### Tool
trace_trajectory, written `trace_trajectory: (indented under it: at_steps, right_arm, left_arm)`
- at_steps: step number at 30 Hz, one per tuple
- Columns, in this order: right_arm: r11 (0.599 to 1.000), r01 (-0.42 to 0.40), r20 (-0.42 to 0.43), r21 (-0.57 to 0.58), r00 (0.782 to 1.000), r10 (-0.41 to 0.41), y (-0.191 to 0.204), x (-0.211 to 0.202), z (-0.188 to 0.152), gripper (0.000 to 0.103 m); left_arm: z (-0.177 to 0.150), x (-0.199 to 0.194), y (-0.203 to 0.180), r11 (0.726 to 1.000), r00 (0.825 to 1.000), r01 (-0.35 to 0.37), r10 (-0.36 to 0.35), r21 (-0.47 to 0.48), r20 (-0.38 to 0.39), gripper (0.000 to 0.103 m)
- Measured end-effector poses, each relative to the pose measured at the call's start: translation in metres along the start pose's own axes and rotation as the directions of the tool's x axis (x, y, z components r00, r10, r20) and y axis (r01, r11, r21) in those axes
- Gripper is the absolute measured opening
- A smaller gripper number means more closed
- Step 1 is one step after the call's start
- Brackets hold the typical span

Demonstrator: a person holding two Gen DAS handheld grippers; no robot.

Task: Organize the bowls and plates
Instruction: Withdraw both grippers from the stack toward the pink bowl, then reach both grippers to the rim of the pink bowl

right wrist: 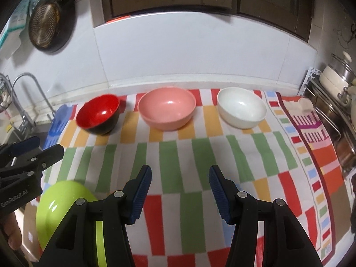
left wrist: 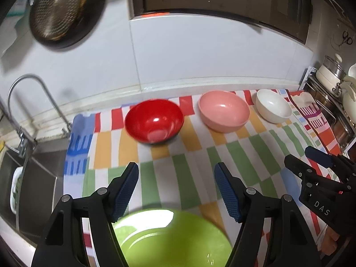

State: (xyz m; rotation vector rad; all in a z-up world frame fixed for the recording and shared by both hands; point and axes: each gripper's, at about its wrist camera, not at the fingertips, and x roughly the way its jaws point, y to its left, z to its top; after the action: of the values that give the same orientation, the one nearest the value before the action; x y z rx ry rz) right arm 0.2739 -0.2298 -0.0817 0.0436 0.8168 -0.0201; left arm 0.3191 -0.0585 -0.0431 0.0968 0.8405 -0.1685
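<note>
Left gripper (left wrist: 175, 189): jaws about half apart, nothing between the pads; it hangs above the green plate (left wrist: 171, 240), which lies directly beneath its fingers, near the cloth's front edge. Judged to be positioned for an approach, not a grip.

Ahead of both grippers, three bowls stand upright in a row along the wall, each apart from the next: red bowl (left wrist: 154, 121) ahead of the left gripper, pink bowl (right wrist: 166, 108) ahead and between the two grippers, white bowl (right wrist: 242, 108) ahead-right of the right gripper. The spacing leaves room for fingers at each rim.

Right gripper (right wrist: 180, 191): jaws partly open, empty, over bare striped cloth (right wrist: 200, 153). No stacking yet done.
</note>
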Motion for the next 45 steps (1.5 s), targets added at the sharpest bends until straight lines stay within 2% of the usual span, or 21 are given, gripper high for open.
trace_trajectory:
  at_steps: [15, 22, 31, 37, 45]
  right_arm:
    - [0.997, 0.001, 0.034, 0.073, 0.999, -0.004, -0.025, 0.035, 0.051, 0.055]
    - [0.995, 0.007, 0.012, 0.098, 1.0, -0.008, -0.028, 0.065, 0.072, 0.055]
    - [0.994, 0.005, -0.038, 0.11, 0.999, -0.001, -0.028, 0.109, 0.091, 0.055]
    - [0.991, 0.005, -0.083, 0.136, 0.997, 0.006, -0.033, 0.139, 0.099, 0.054]
    - [0.984, 0.011, -0.159, 0.18, 0.987, 0.018, -0.04, 0.174, 0.099, 0.052]
  left_arm:
    - [0.07, 0.052, -0.019, 0.996, 1.0, 0.024, -0.026, 0.091, 0.015, 0.069]
    - [0.092, 0.093, -0.018, 0.993, 0.999, 0.046, -0.043, 0.106, -0.028, 0.067]
    - [0.112, 0.152, -0.022, 0.99, 0.99, 0.077, -0.063, 0.118, -0.123, 0.064]
    - [0.116, 0.183, -0.029, 0.987, 0.985, 0.077, -0.054, 0.14, -0.164, 0.063]
    - [0.118, 0.214, -0.036, 0.985, 0.977, 0.069, -0.035, 0.158, -0.209, 0.055]
